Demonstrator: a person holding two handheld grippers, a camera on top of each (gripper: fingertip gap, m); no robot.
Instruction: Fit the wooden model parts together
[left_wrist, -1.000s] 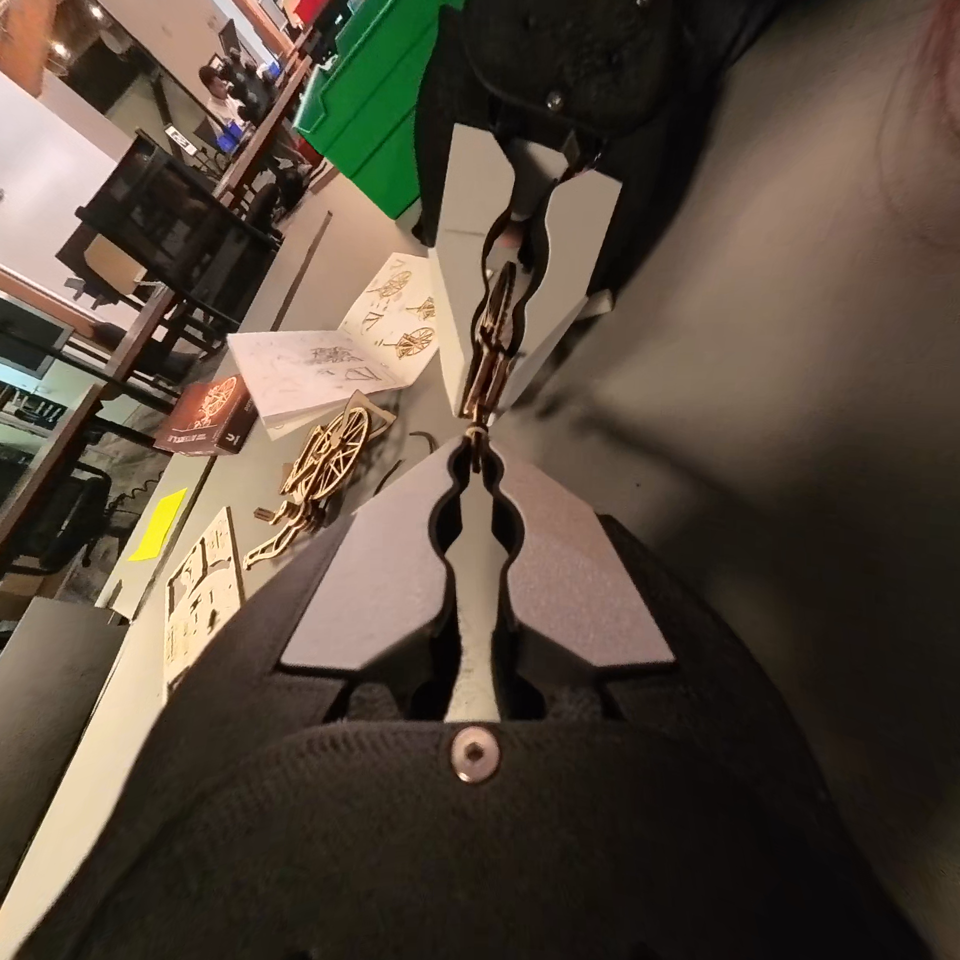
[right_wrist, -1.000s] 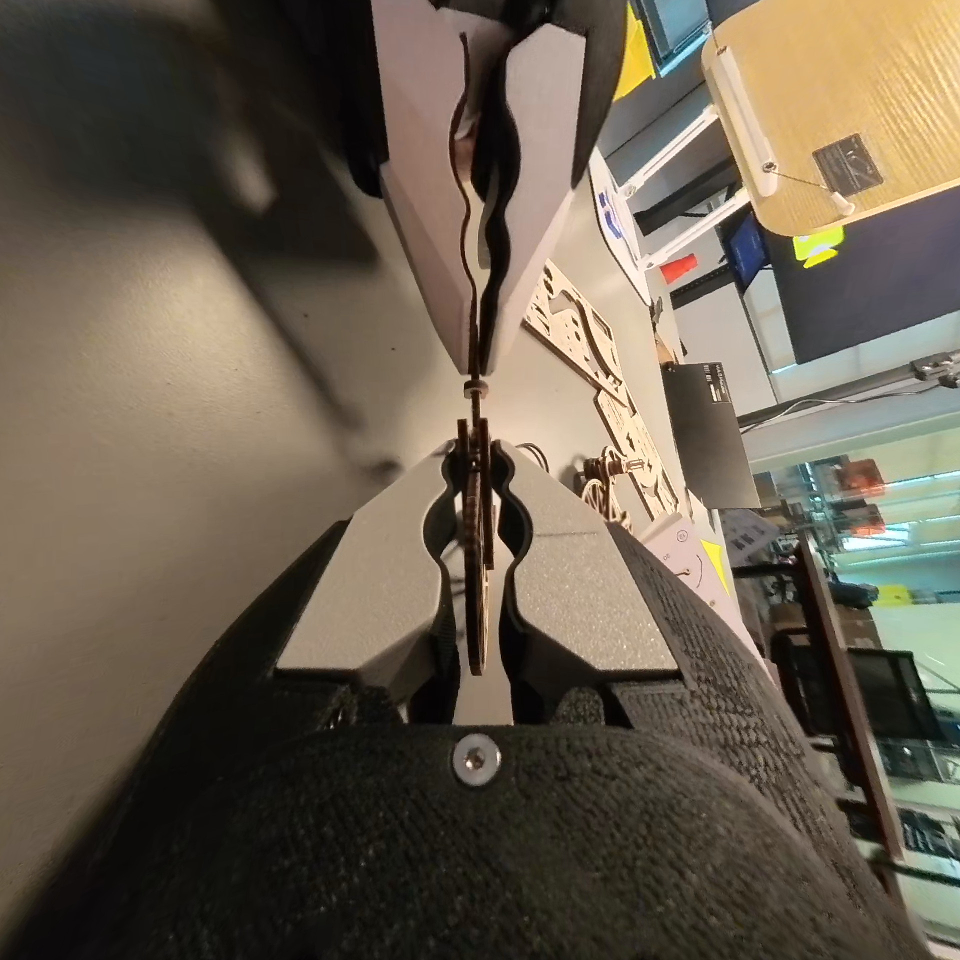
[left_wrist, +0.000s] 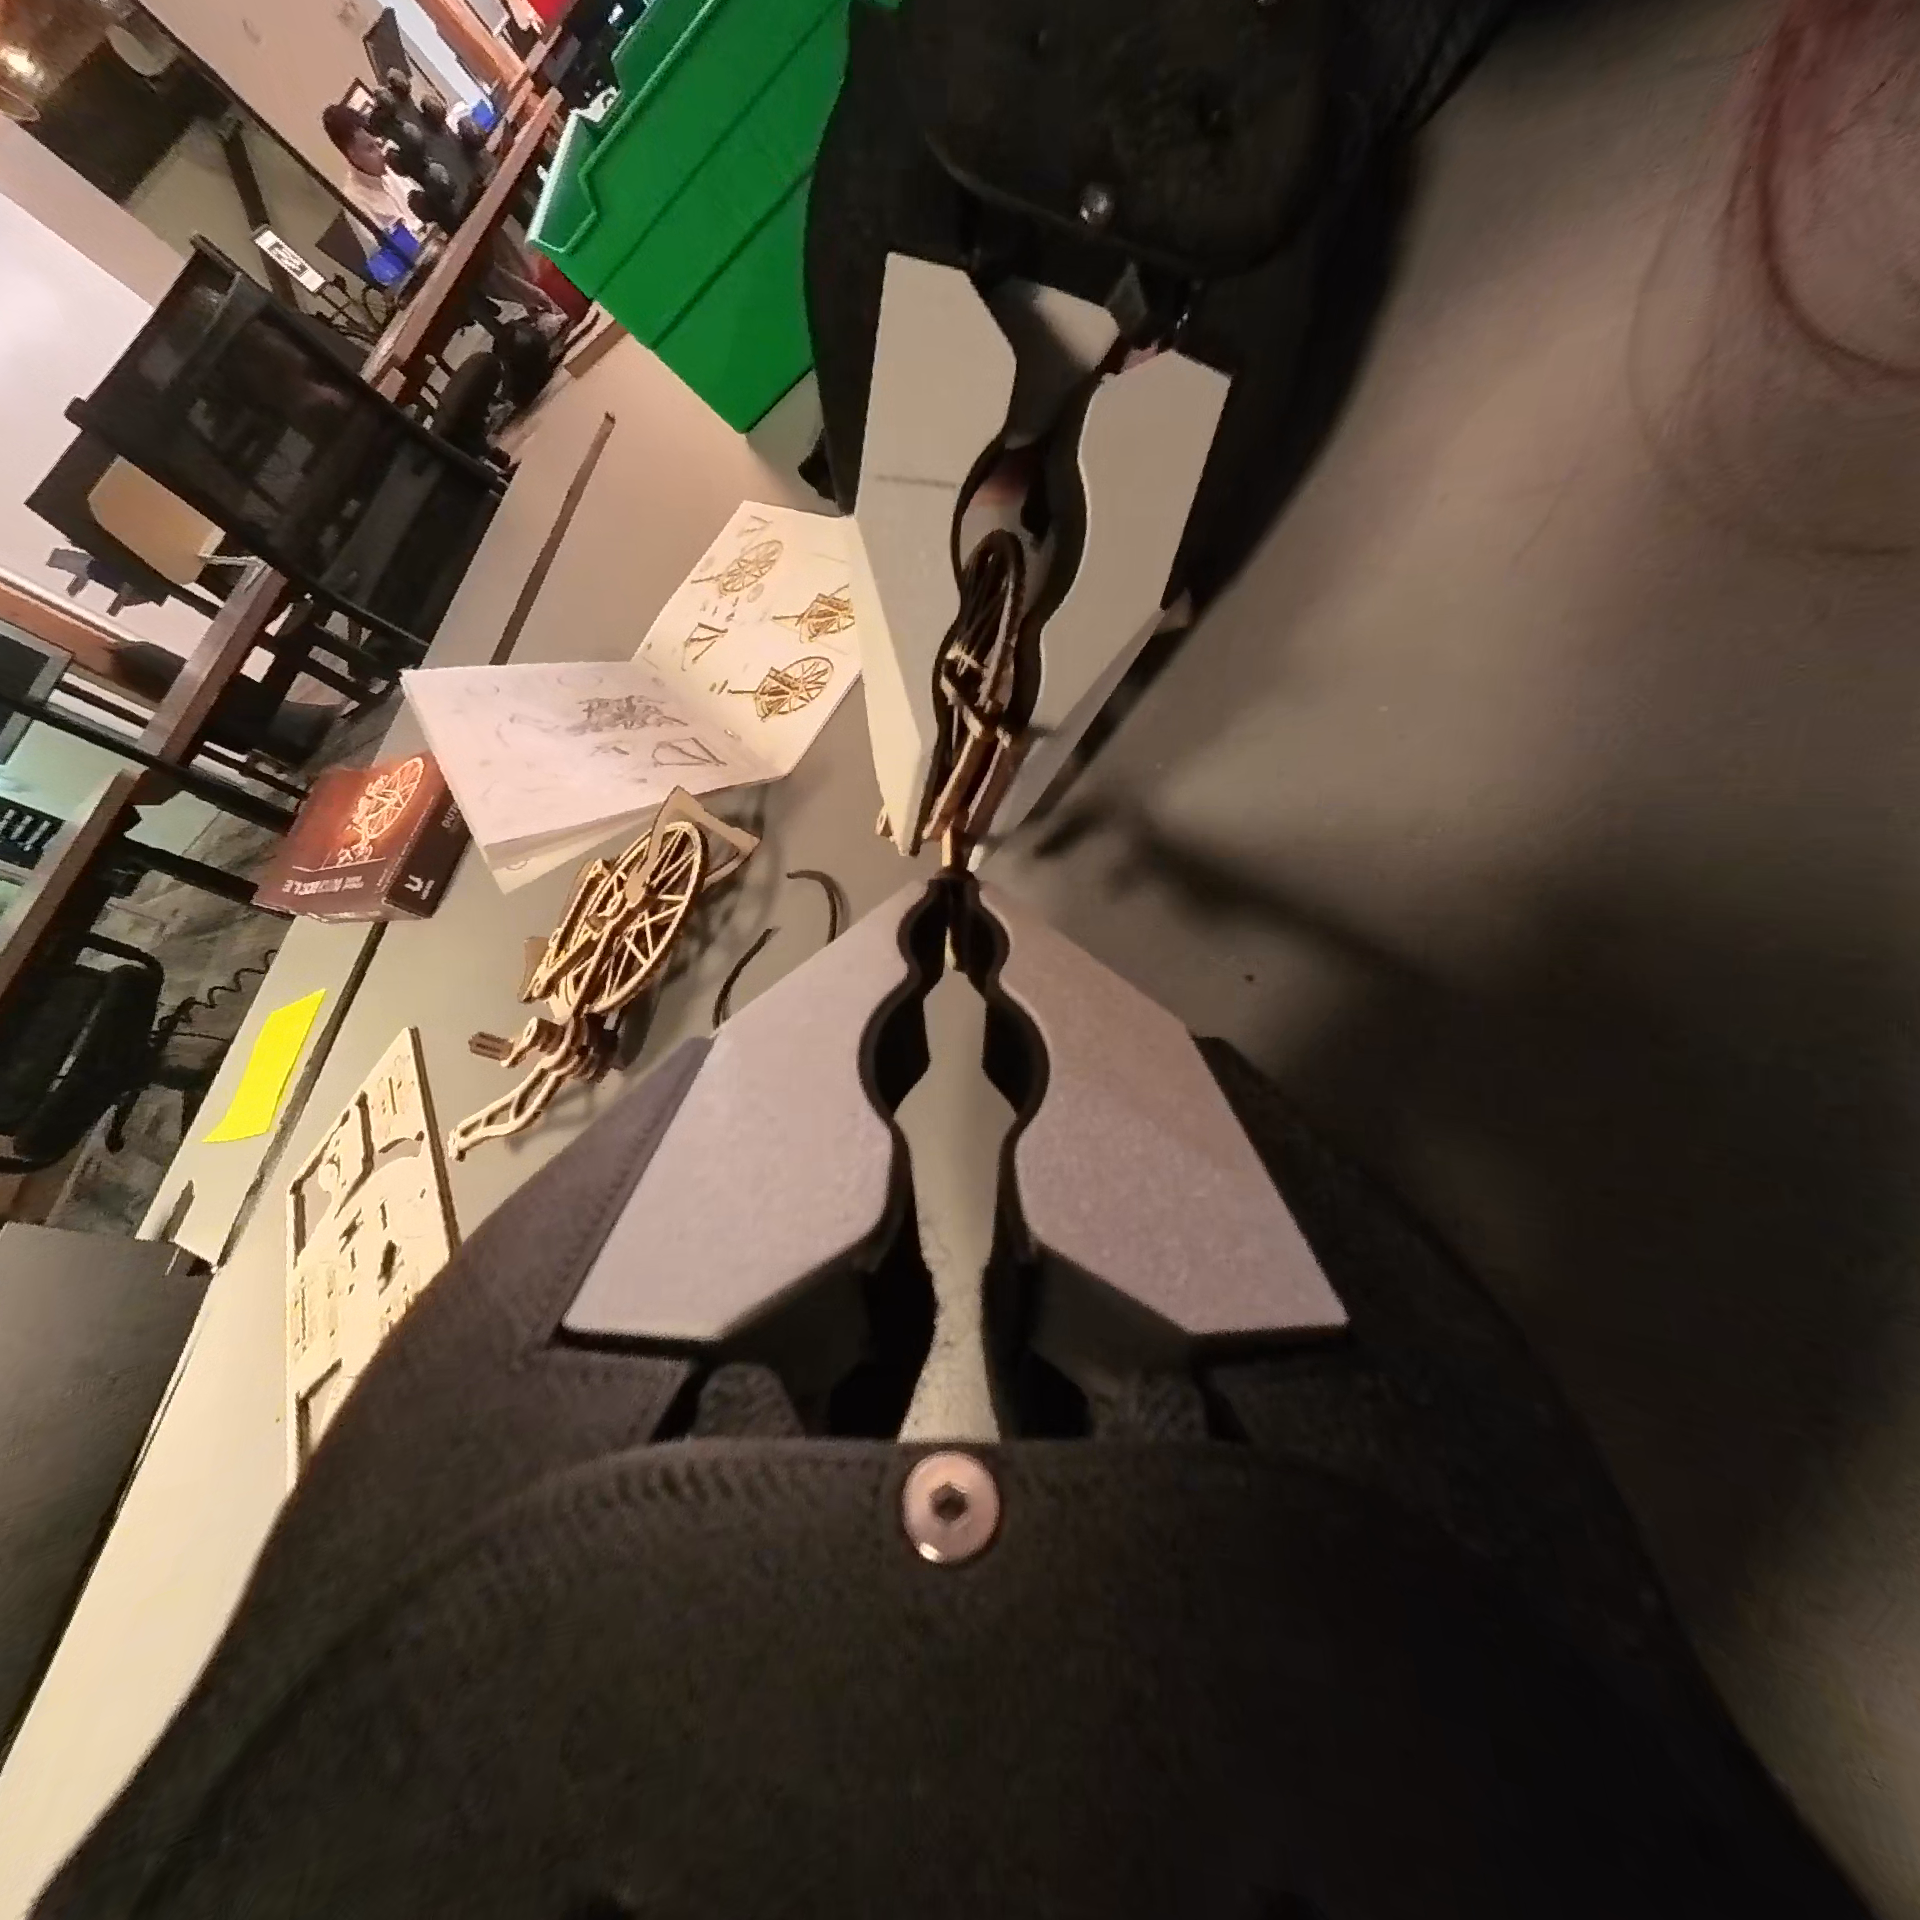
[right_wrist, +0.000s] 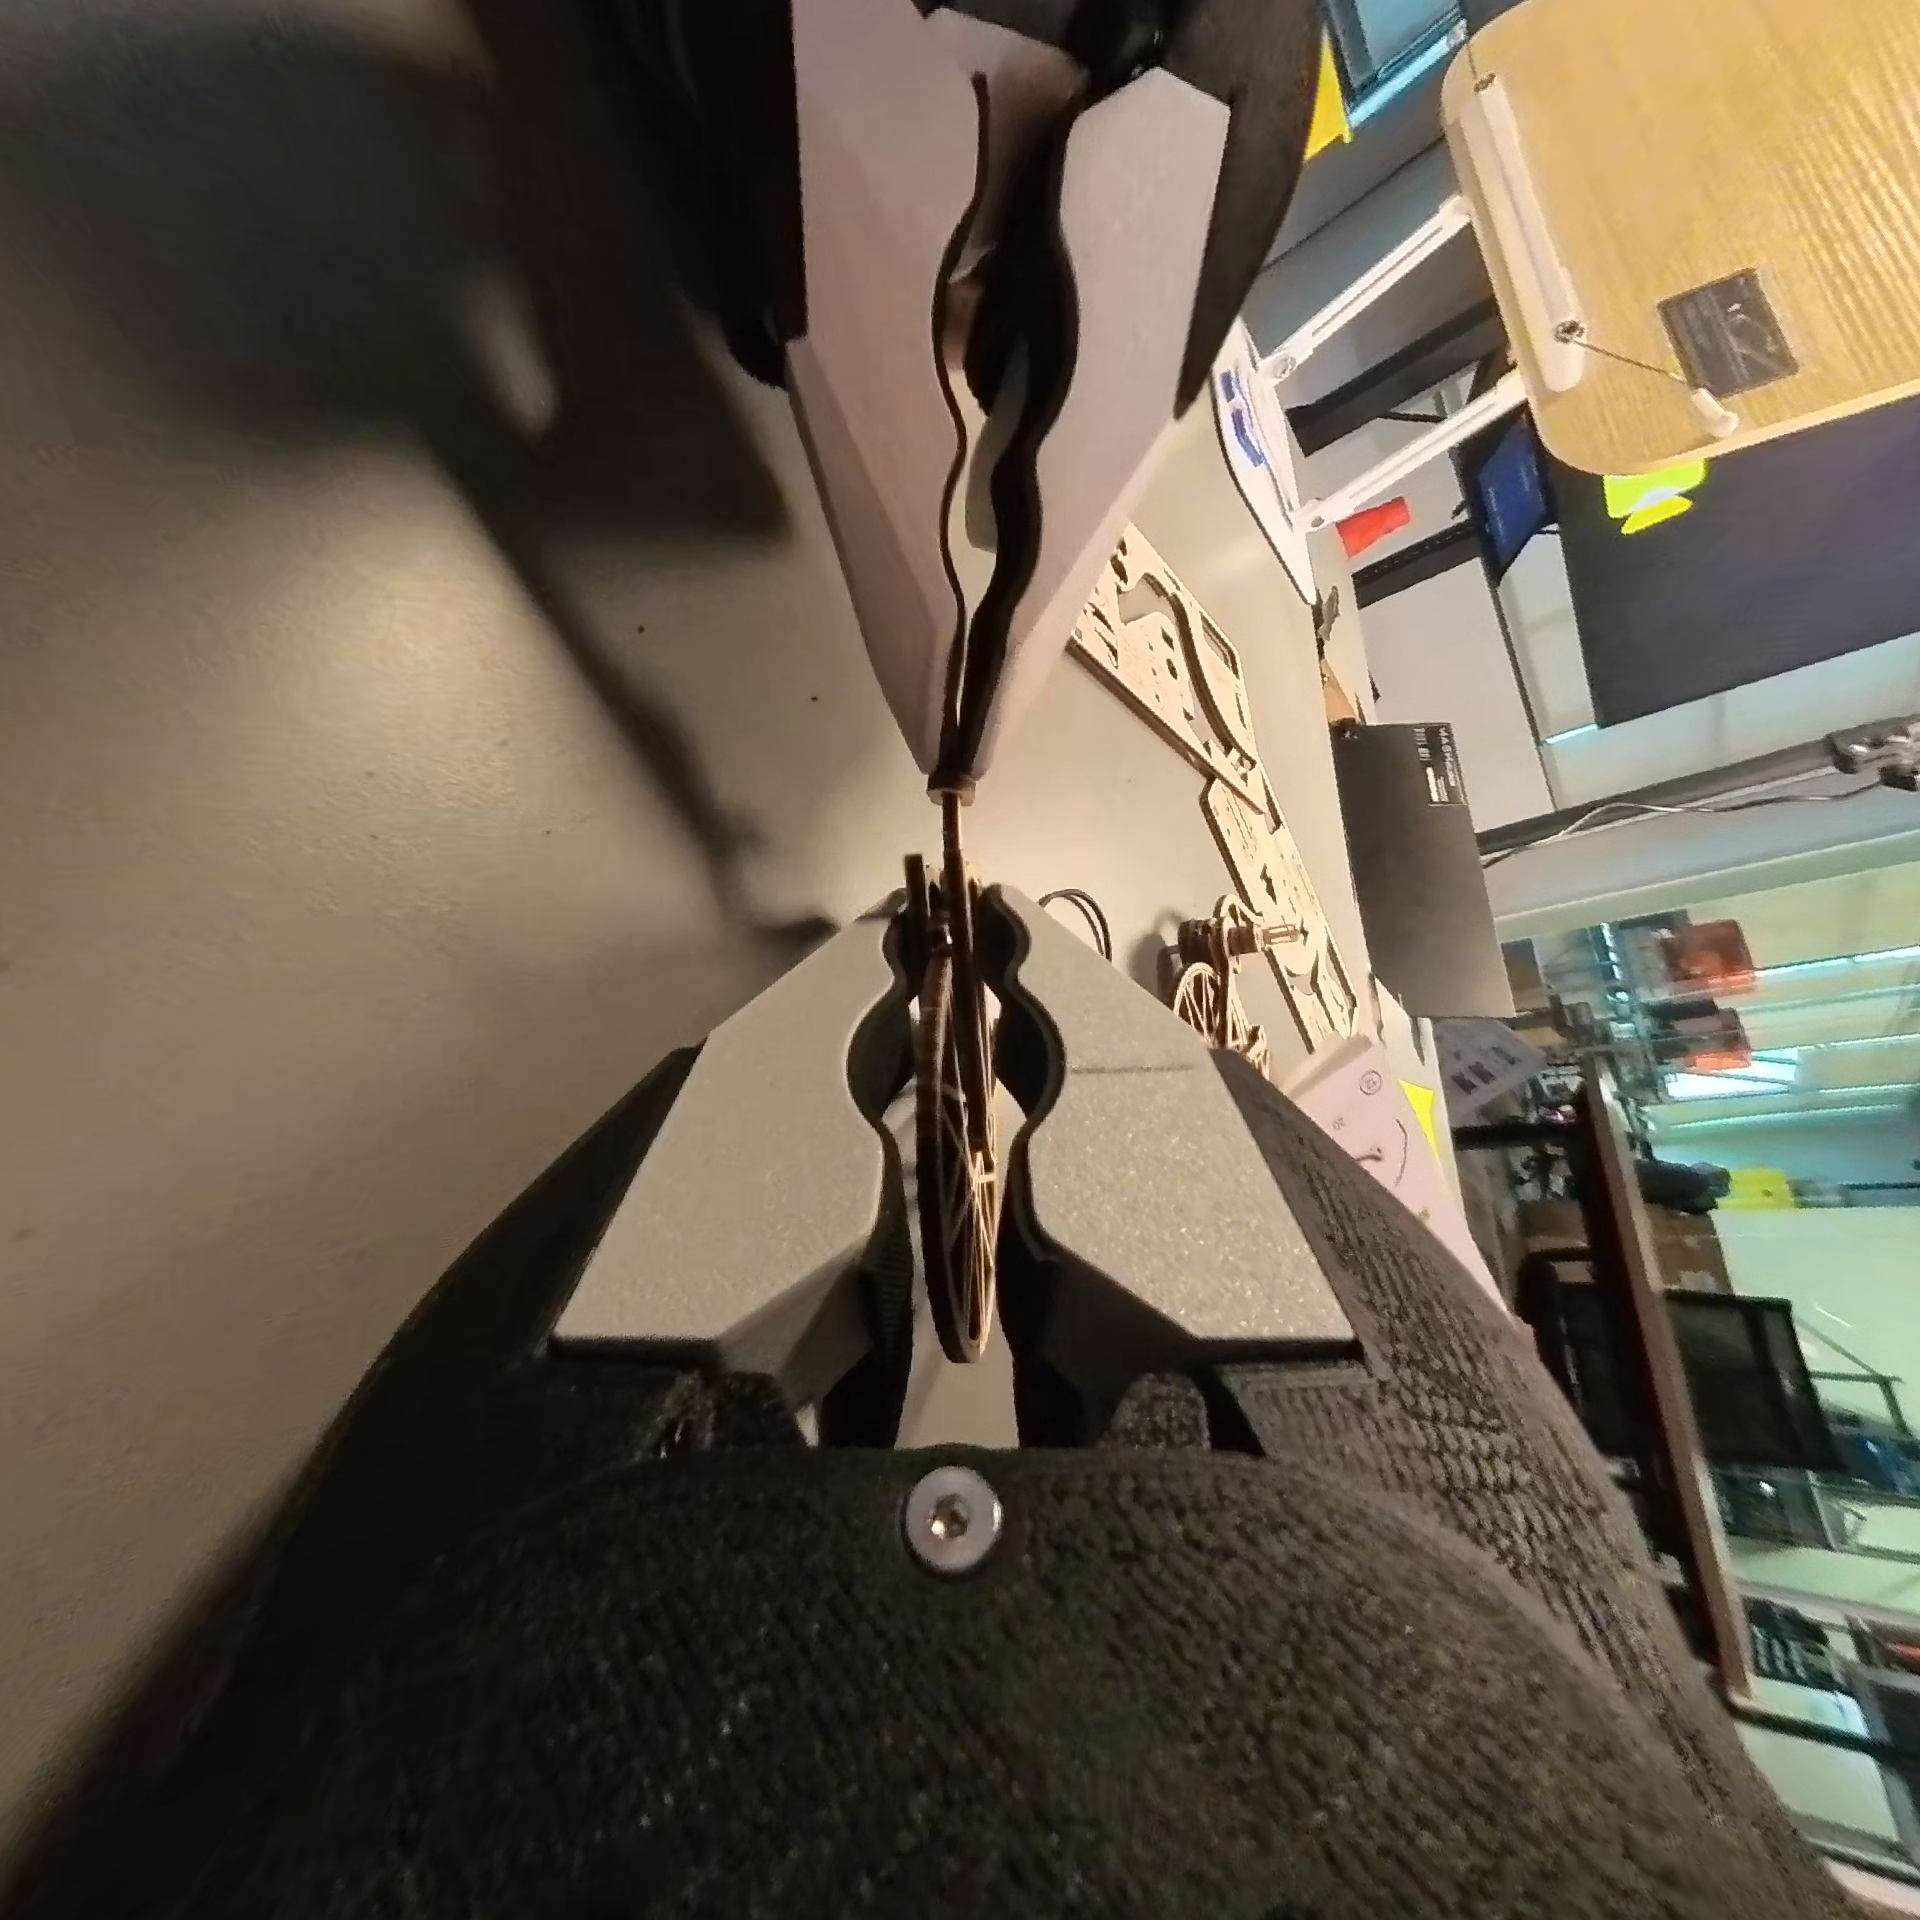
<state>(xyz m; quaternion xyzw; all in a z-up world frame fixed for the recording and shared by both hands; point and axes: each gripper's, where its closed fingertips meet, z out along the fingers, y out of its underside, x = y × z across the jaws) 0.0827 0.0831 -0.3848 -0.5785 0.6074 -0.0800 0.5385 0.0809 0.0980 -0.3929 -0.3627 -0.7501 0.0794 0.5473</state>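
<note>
Both tools are clamped tight nose to nose above the table, right gripper (right_wrist: 951, 914) pinching the spoked wooden wheel (right_wrist: 961, 1132) by its rim and left gripper (left_wrist: 951, 904) pinching a tiny wooden peg (left_wrist: 951, 854), and that thin laser-cut ply looks light but snappy, so I'd hold rims, not spokes.

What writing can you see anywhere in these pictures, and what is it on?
I do not copy writing out, but these things bear it:
Brown box on the table: pale print along its side.
Black flat pack on the table: small white print near one end.
Black sticker on the pale wooden board: too small to read.
Open booklet: drawings, with any print too small to read.
</note>
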